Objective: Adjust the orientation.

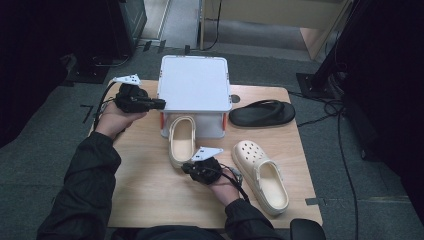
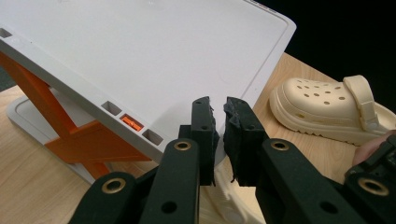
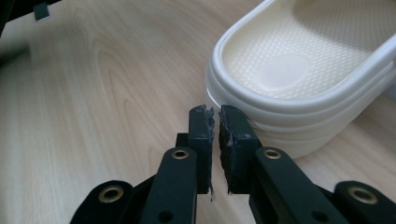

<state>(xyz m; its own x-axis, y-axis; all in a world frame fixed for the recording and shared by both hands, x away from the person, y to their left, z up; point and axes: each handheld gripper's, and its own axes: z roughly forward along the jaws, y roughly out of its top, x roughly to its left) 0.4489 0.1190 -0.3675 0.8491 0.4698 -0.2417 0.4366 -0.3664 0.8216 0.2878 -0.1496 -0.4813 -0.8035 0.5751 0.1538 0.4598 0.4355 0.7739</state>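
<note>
On the worktop (image 1: 150,190) I count three pieces of footwear and one white shelf (image 1: 194,82) with orange legs.

At the left, my left gripper (image 1: 159,104) hovers beside the shelf's left edge, level with its flat top. In the left gripper view its jaws stand almost together with a thin slit between them and nothing in it; the shelf's top (image 2: 154,60) lies just beyond their tips, and an orange brace (image 2: 88,142) shows under it.

Next comes the first cream clog (image 1: 181,139), its toe tucked under the shelf's front and its heel pointing towards me. My right gripper (image 1: 187,168) sits at that heel. In the right gripper view the jaws are nearly closed, empty, with only a narrow gap, and their tips are just beside the clog's ribbed heel wall (image 3: 289,126); I cannot tell whether they touch it.

Further right lies the second cream clog (image 1: 260,175), holes on its toe and strap across the back, well apart from the first. It also shows in the left gripper view (image 2: 322,109).

Behind it, near the far right edge, rests one black sandal (image 1: 262,114), just beside the shelf.

So: two cream clogs, one black sandal, one shelf, two grippers.
</note>
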